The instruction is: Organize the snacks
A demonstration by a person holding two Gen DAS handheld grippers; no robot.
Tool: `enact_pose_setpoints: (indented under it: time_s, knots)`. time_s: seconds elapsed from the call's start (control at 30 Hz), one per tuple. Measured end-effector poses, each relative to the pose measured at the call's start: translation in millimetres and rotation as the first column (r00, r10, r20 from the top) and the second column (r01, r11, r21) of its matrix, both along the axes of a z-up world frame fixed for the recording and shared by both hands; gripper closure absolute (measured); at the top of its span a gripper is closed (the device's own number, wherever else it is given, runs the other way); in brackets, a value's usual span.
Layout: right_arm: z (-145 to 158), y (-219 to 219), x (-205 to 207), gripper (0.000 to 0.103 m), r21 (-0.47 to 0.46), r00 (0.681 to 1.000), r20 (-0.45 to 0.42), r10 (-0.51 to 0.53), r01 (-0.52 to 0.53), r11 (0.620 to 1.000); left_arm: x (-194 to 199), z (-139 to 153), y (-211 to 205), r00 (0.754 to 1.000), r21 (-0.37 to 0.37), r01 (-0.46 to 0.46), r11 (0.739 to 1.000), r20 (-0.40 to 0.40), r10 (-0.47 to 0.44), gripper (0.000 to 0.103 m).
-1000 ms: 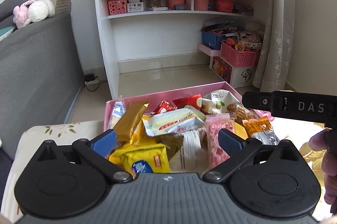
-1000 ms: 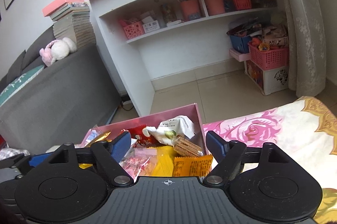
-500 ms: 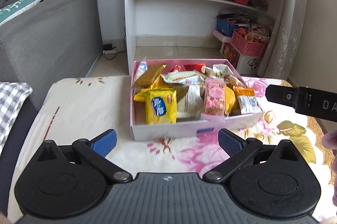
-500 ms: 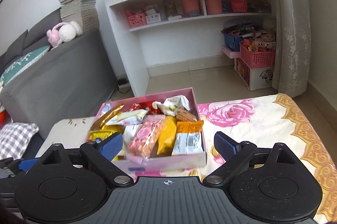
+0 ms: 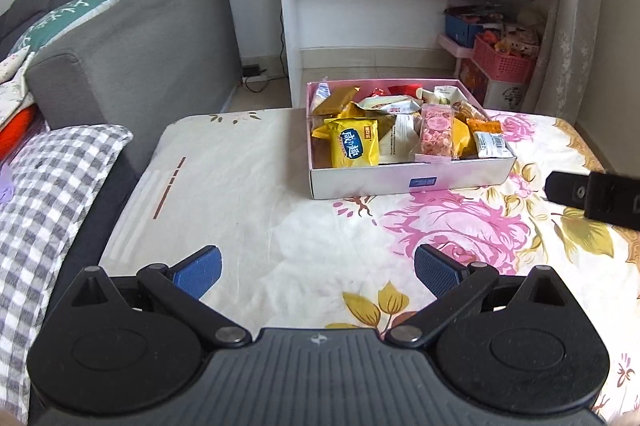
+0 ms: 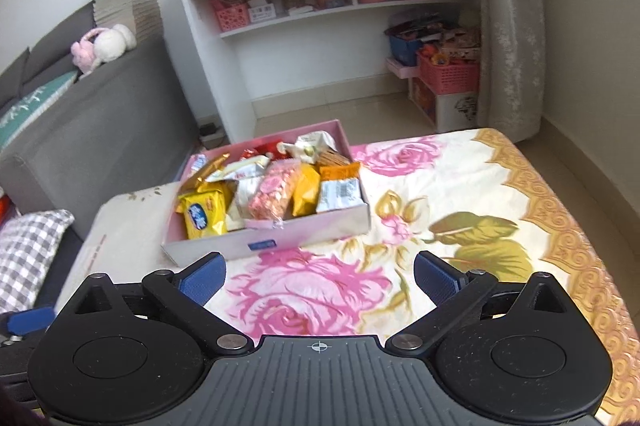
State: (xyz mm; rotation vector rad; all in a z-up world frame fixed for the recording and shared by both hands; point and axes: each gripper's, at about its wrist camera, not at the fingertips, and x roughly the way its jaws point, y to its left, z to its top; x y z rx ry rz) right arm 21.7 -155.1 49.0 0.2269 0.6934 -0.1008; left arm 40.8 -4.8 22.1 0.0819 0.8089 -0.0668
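A pink and white box [image 5: 412, 180] [image 6: 304, 232] full of snack packets stands on a floral cloth. A yellow packet [image 5: 354, 142] [image 6: 202, 214] and a pink candy bag [image 5: 436, 132] [image 6: 274, 192] lie in it among several others. My left gripper [image 5: 316, 268] is open and empty, well short of the box. My right gripper [image 6: 320, 276] is open and empty, just in front of the box. Part of the right gripper's body [image 5: 592, 196] shows at the right edge of the left wrist view.
The floral cloth [image 6: 460, 210] covers a low table. A grey sofa [image 5: 132, 42] and a checked cushion [image 5: 44, 186] lie to the left. A white shelf unit [image 6: 320, 14] and pink baskets [image 6: 448, 76] stand behind.
Both grippers have pulled back and up from the box. The box, close under the fingers before, now lies farther ahead on the cloth. Both stay open.
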Motion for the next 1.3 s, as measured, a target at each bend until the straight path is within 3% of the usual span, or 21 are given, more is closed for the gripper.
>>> enact_pose_setpoints:
  time_s: [0.17,0.47,1.3]
  knots:
    - [1.4,15.5,-9.0,0.002,-0.083,0.999,0.012,0.049,-0.048,0.995,-6.0,4.4,7.6,0.999,0.003,-0.033,0.999,0.019,0.033,0.000]
    - [1.6,29.6,-8.2,0.002,-0.139,0.996,0.018,0.083,-0.080,0.987,-4.8,1.4,14.6,0.999,-0.021,-0.049,0.999,-0.002,0.048,0.000]
    - [2.4,30.9,-8.7,0.002,-0.120,0.997,0.020,0.077,-0.074,0.990,-8.6,2.8,14.6,0.999,-0.034,-0.040,0.999,-0.010,0.039,0.000]
